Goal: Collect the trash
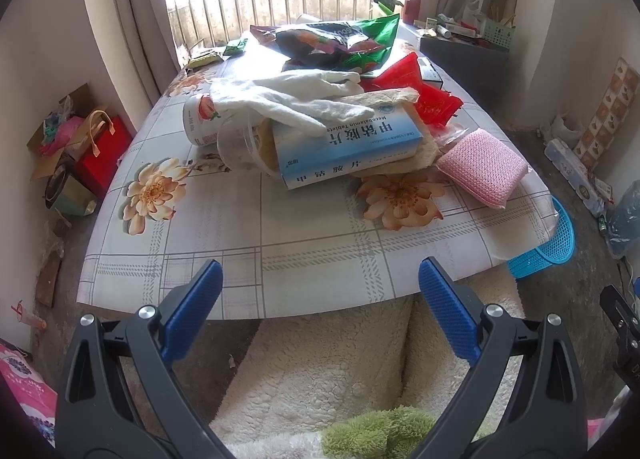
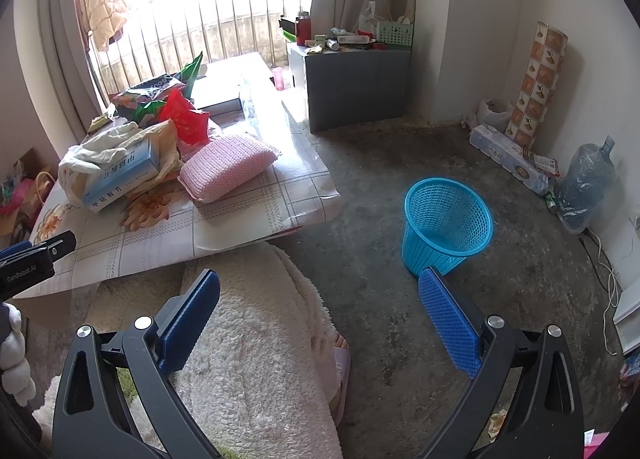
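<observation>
A heap of trash lies on the flowered table [image 1: 224, 259]: a blue-and-white medicine box [image 1: 352, 151], a white glove [image 1: 296, 99] draped over it, a clear plastic cup [image 1: 240, 147], a strawberry-printed cup [image 1: 200, 119], red wrappers [image 1: 420, 91], snack bags [image 1: 336, 43] and a pink sponge [image 1: 480, 167]. My left gripper [image 1: 320, 275] hangs open over the table's near edge, short of the heap. A blue mesh waste basket [image 2: 446, 225] stands on the floor right of the table. My right gripper [image 2: 320, 283] is open and empty, low between table and basket.
A person's fleece-covered legs [image 2: 260, 339] and slippered foot [image 2: 340, 363] sit below the table edge. Gift bags [image 1: 92, 155] clutter the floor at left. A grey cabinet [image 2: 352, 83] with clutter, a water jug [image 2: 584, 187] and paper rolls [image 2: 508, 159] line the far and right walls.
</observation>
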The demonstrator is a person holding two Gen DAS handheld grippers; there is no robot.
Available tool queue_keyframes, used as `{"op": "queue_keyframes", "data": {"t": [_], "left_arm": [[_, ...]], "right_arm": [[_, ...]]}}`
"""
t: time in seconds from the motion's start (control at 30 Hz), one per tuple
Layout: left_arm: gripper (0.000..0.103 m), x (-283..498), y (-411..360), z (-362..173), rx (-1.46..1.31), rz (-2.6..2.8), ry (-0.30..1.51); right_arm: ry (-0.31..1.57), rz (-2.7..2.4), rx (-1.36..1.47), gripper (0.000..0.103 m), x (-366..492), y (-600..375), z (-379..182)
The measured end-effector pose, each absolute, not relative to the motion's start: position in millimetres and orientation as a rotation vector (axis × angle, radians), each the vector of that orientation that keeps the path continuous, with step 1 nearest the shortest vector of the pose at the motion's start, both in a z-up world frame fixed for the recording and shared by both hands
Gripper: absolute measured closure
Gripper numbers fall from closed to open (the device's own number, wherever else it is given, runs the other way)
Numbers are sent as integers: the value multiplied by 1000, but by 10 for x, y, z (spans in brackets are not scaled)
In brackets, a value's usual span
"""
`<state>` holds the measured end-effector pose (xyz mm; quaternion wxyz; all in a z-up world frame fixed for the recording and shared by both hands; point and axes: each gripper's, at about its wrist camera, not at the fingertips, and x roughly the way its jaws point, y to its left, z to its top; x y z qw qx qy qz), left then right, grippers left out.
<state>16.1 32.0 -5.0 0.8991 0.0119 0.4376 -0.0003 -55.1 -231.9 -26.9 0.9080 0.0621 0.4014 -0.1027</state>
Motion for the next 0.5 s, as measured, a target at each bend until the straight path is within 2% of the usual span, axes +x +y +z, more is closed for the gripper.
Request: {"op": "queue_keyframes", "data": {"t": [0.2,0.5], "left_arm": [[9,331,645,106,-32,-52,817],[9,676,1245,361,-118,-143,615]], "right_arm": [[806,-165,208,6,-411,-2342,-230],[850,50,486,7,217,-2361,-357]]}}
